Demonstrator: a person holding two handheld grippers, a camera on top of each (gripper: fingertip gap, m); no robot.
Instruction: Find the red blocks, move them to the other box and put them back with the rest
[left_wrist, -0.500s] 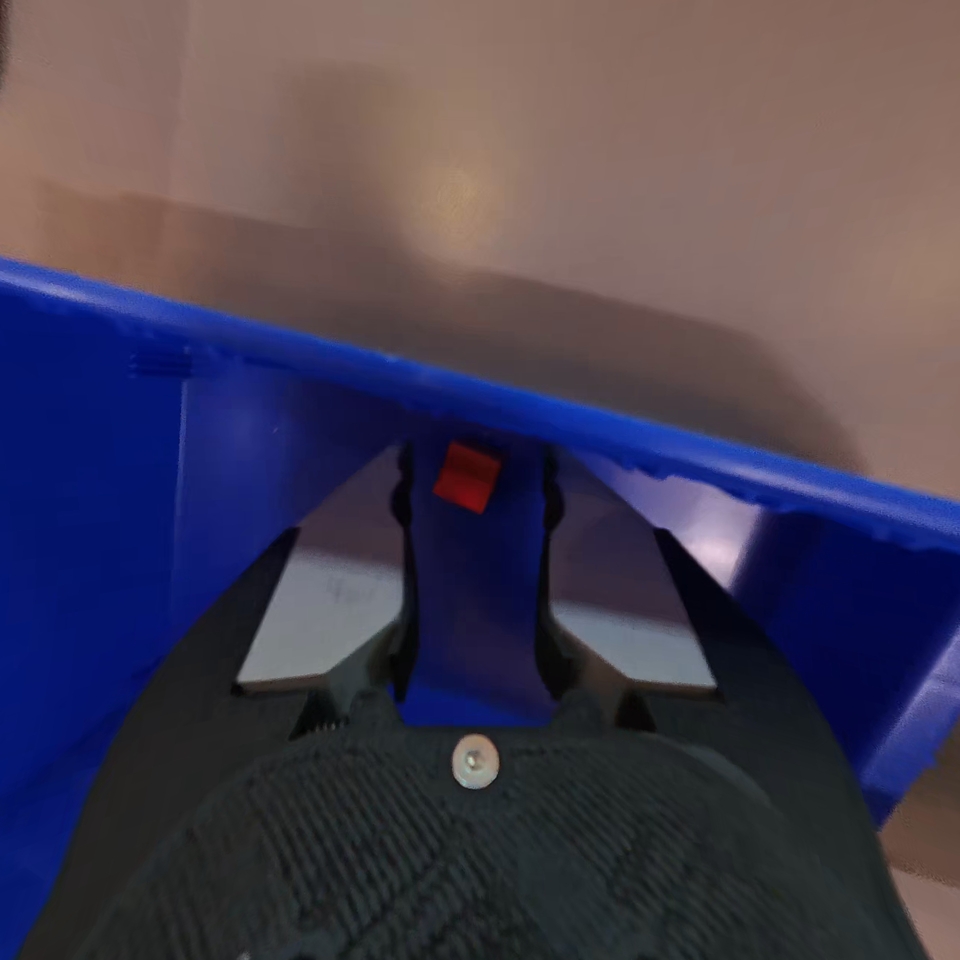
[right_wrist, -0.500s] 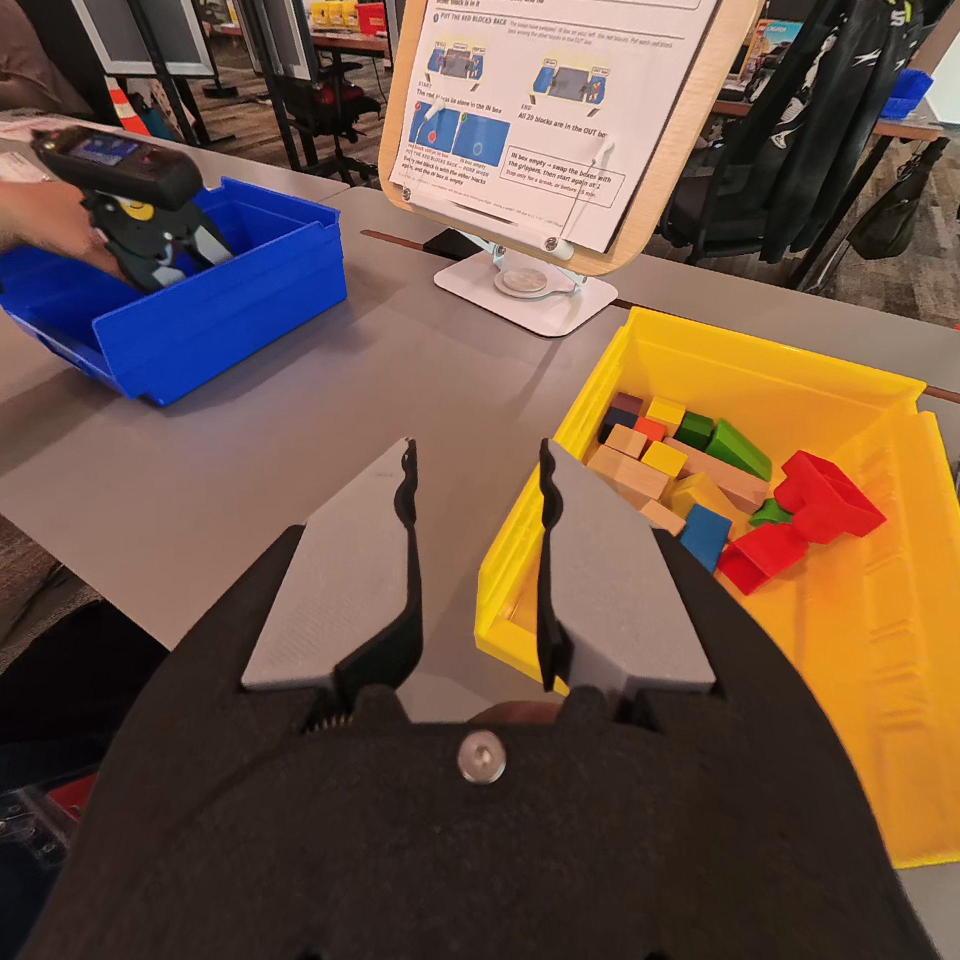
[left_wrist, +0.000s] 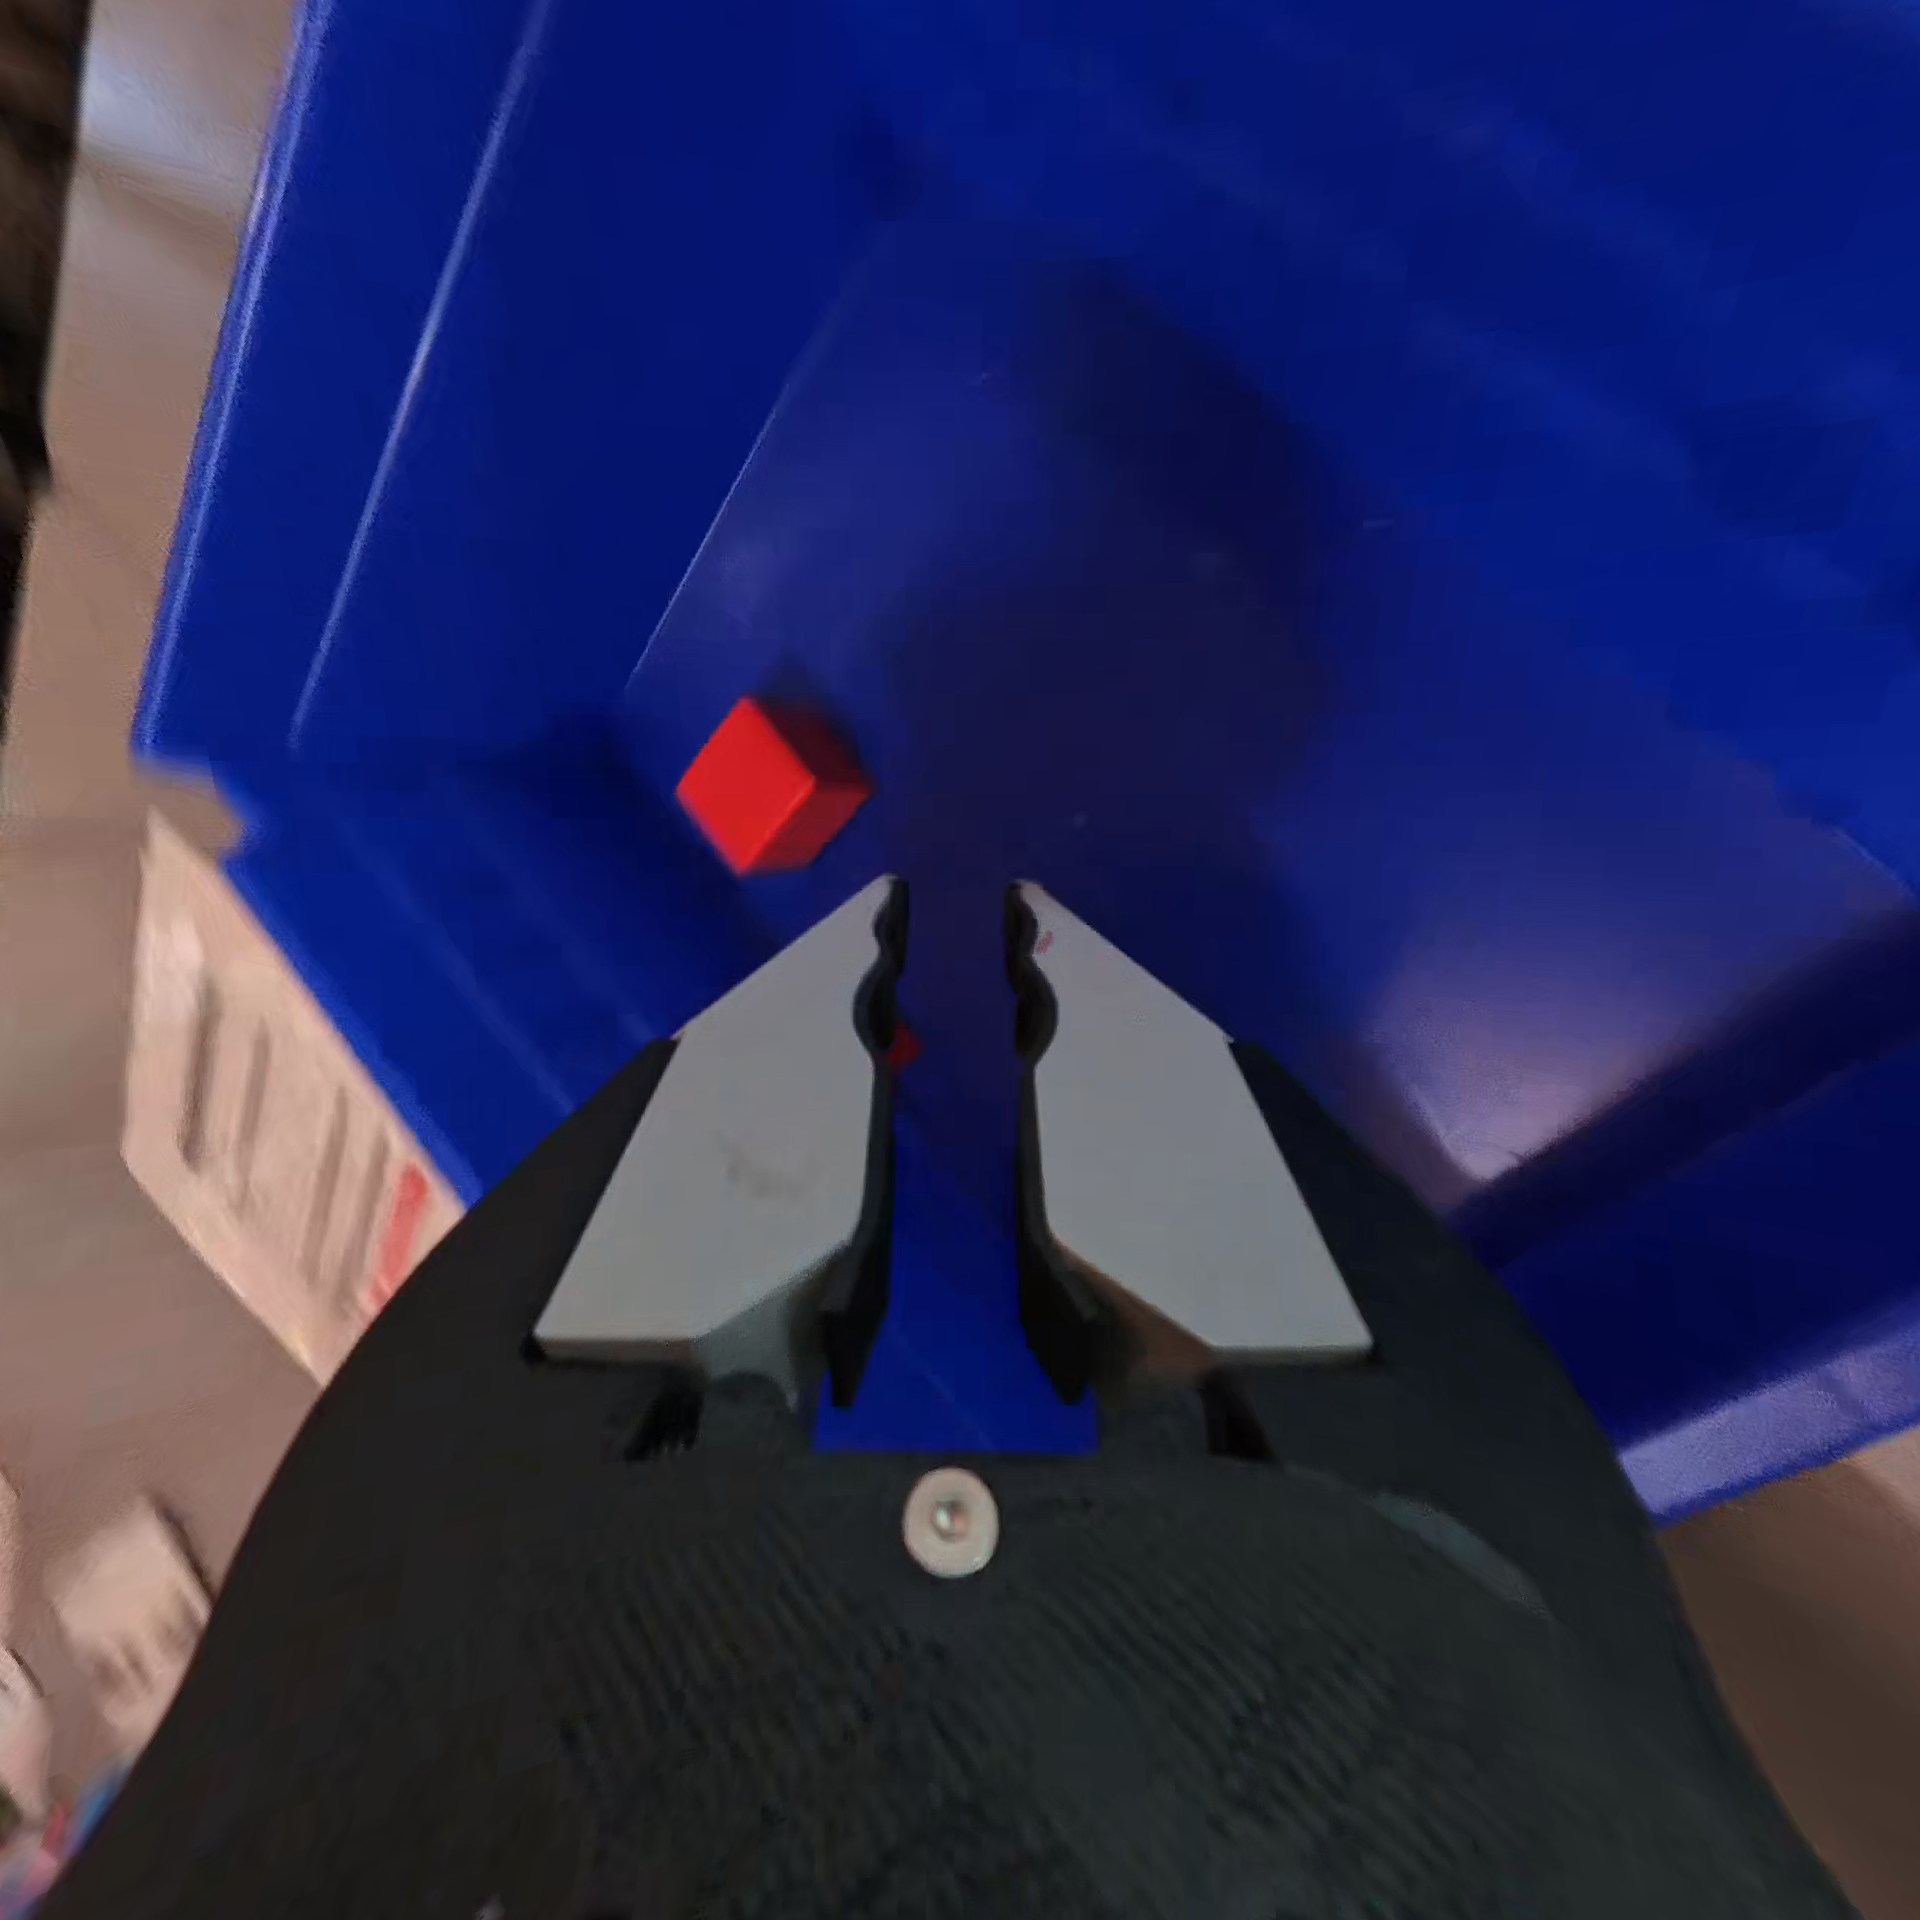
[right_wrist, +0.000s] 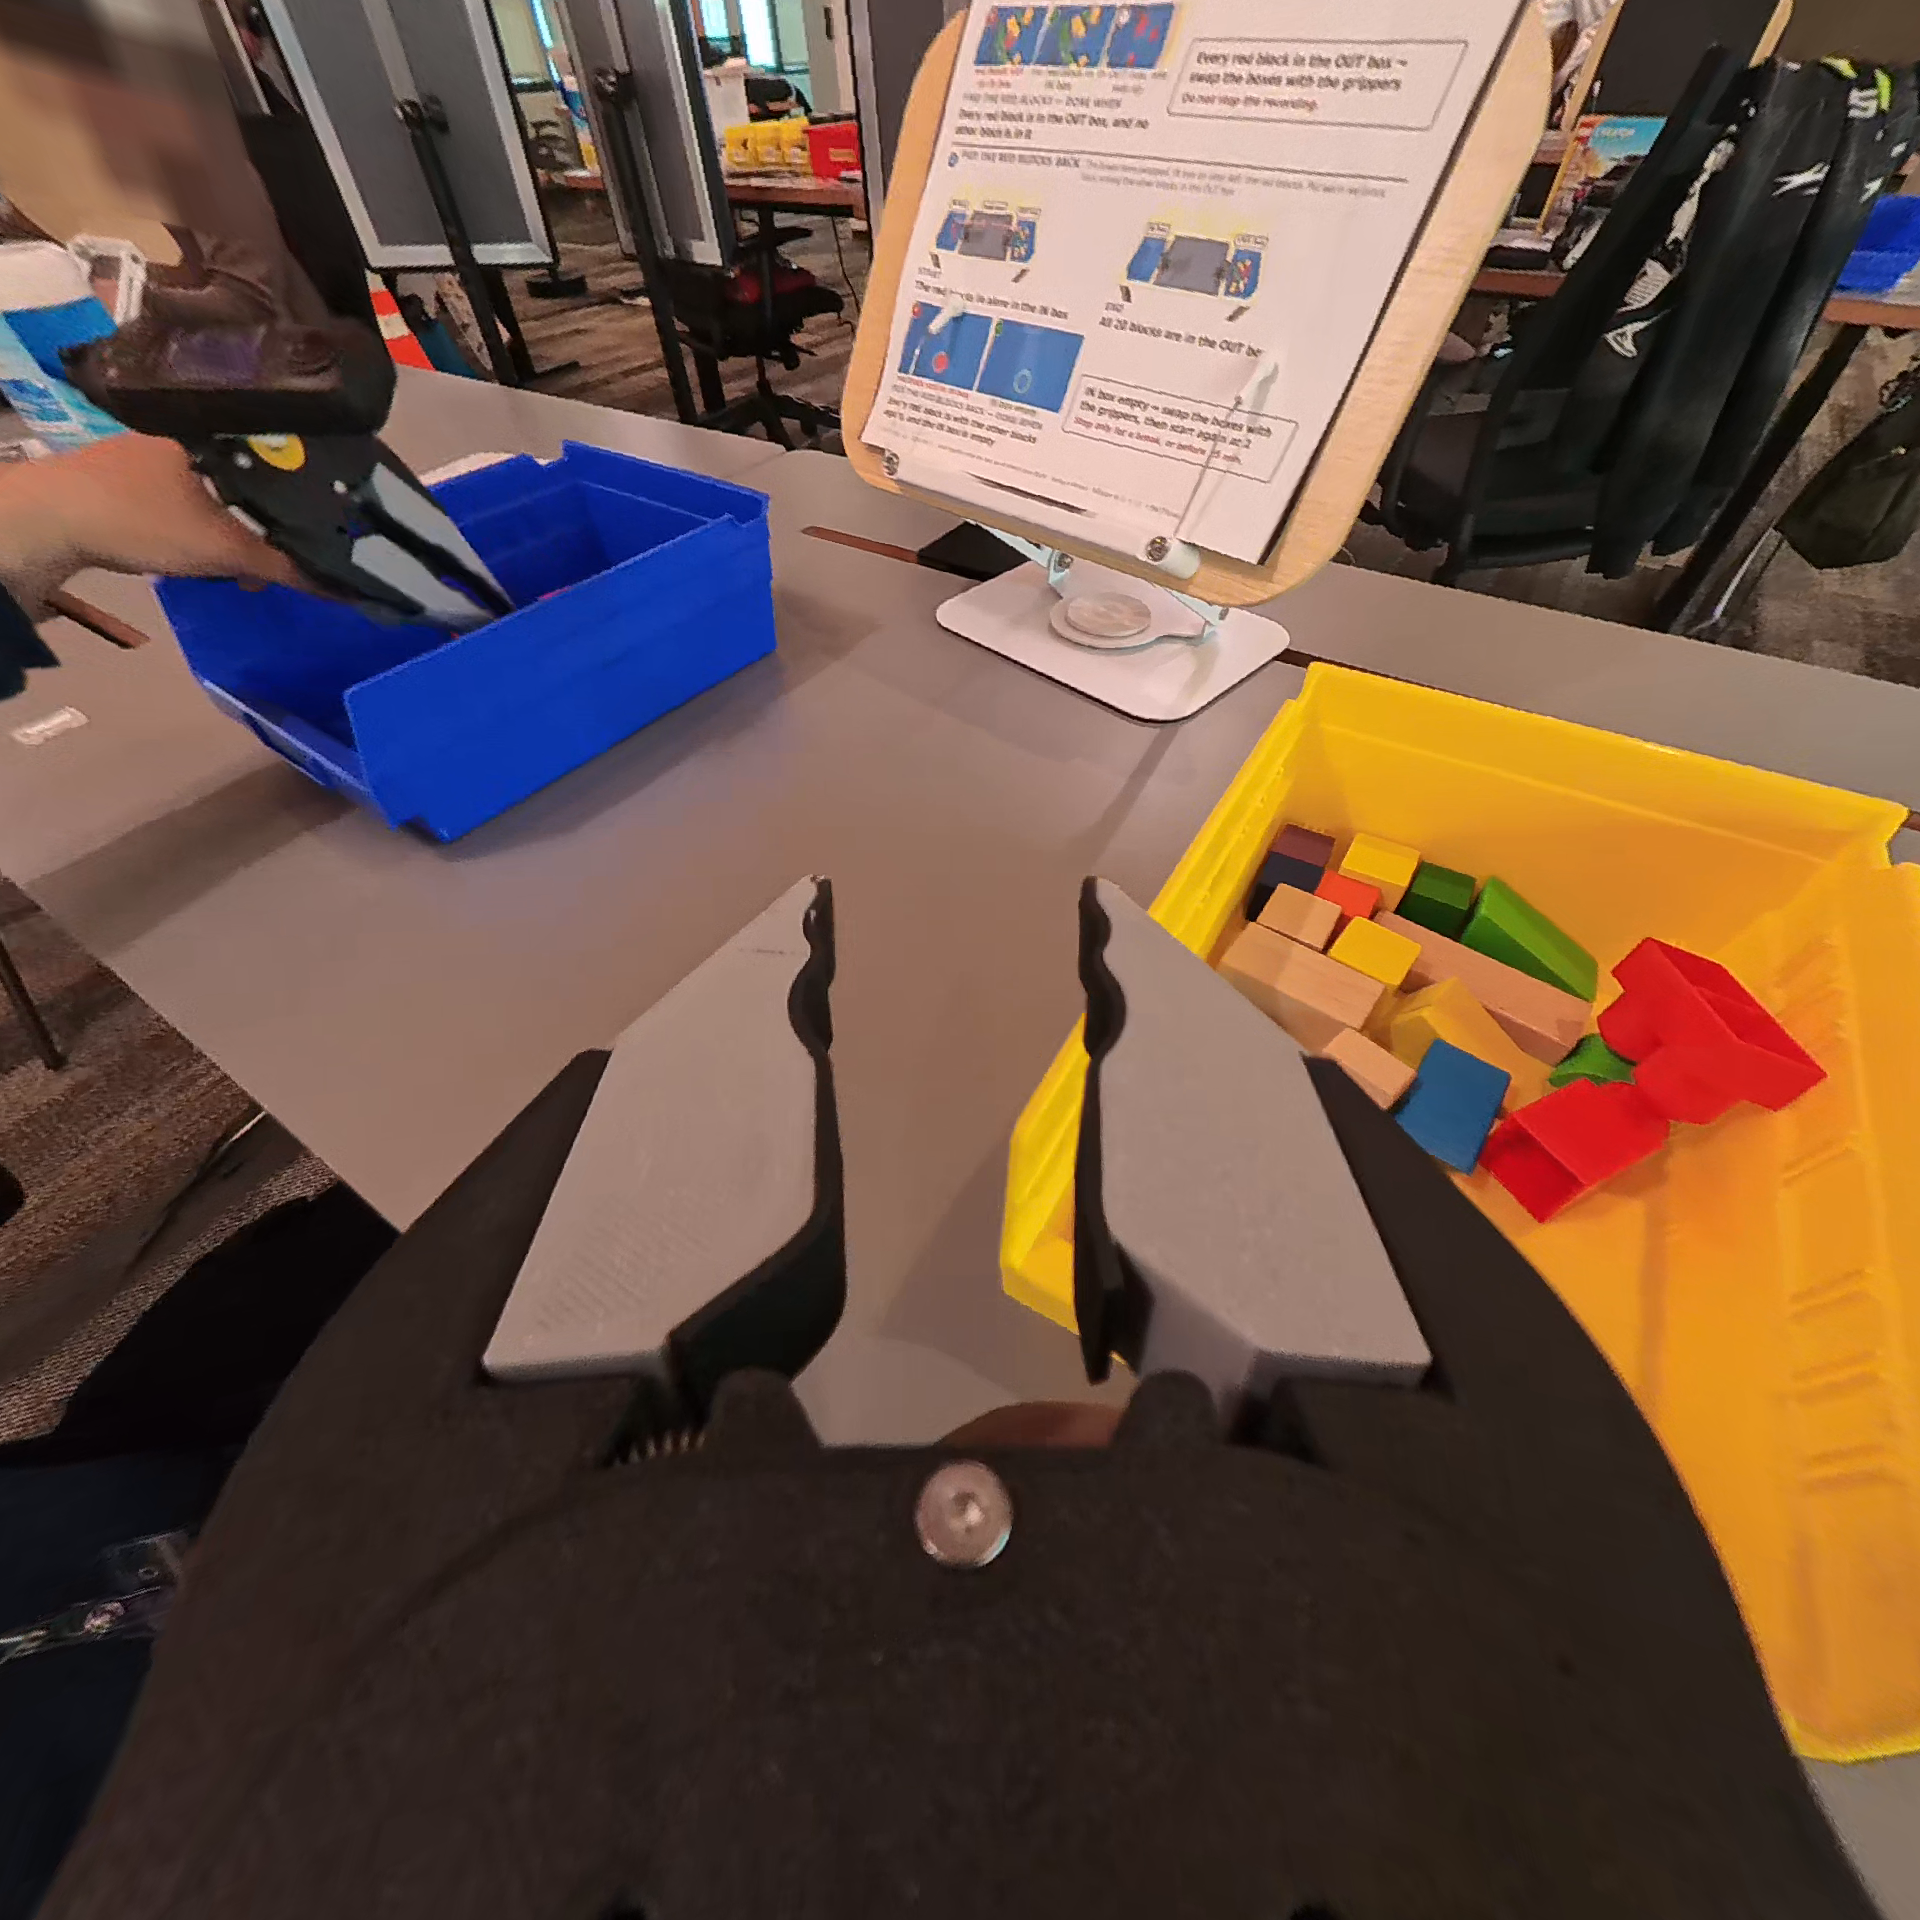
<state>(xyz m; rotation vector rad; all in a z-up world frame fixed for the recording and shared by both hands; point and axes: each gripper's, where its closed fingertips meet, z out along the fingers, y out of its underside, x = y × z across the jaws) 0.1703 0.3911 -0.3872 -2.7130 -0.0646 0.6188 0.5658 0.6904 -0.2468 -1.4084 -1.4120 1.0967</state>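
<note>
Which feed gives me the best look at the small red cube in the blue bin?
The left wrist view: the red cube lies in plain sight on the blue bin floor, just ahead-left of the open left gripper. The right wrist view shows only the bin from outside, its wall and the gripper hiding the cube.

The blue box (left_wrist: 1351, 520) looks like smooth plastic with a soft sheen. The red cube (left_wrist: 769, 784) just beside the left gripper (left_wrist: 954, 894) has a flat, painted look. Right of the right gripper (right_wrist: 951, 894), the yellow box (right_wrist: 1558, 769) is glossy ribbed plastic holding bare and painted wooden blocks (right_wrist: 1299, 982). The bench (right_wrist: 831, 790) is matt grey.
</note>
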